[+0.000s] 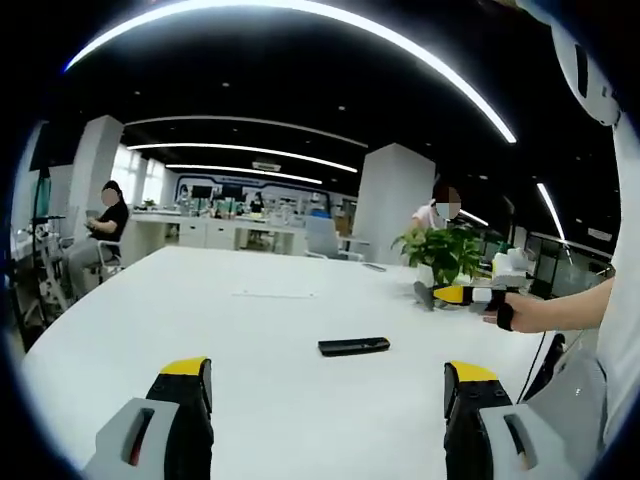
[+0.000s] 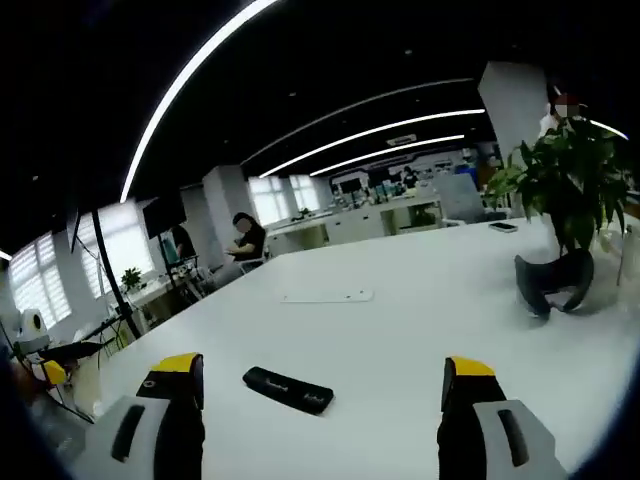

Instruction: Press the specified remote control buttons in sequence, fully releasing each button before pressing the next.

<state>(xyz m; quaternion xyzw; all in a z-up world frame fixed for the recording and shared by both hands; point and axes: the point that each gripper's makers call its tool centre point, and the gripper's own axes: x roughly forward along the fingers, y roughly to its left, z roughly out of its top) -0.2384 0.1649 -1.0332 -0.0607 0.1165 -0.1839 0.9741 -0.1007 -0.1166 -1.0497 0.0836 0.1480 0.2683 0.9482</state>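
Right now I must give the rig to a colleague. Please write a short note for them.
Left gripper: open, holds nothing, above the table.
Right gripper: open, holds nothing.
Remote lies flat on the table, ahead of both grippers, touched by neither.
Done: no press visible.
Left: bring a jaw to the remote, press each button in order, release fully between presses.

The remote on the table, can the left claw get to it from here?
Probably yes. The remote lies flat on the bare white table, ahead of the open left claw, and nothing sits between them.
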